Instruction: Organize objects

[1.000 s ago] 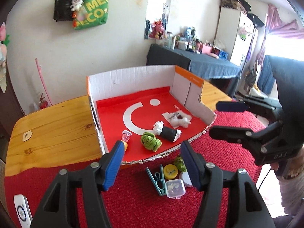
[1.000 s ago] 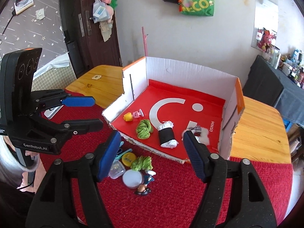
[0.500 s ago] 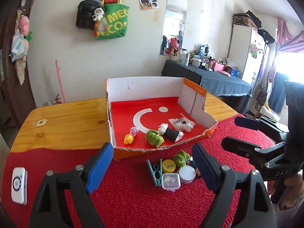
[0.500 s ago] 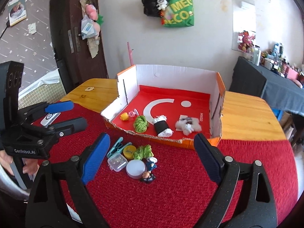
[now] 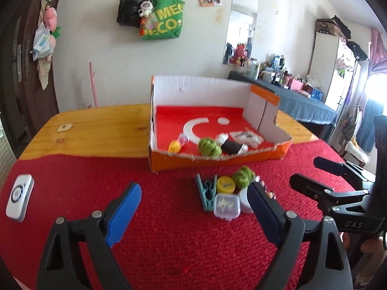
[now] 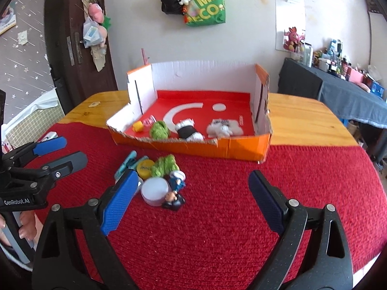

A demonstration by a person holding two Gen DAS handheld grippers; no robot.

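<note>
An open orange cardboard box with a red floor holds a green yarn ball, a black-and-white roll, a white plush and a yellow toy. In front of it on the red mat lies a small pile: teal clothespins, a yellow lid, a green yarn ball, a clear case, a white round tin and a small figurine. My left gripper is open and empty, near the pile. My right gripper is open and empty, just right of the pile.
A red knitted mat covers the near half of a wooden table. A white remote-like device lies at the mat's left edge. A wall with hanging bags stands behind the table.
Both grippers have pulled back and lowered away from the box, still open. The box and the pile now look farther off.
</note>
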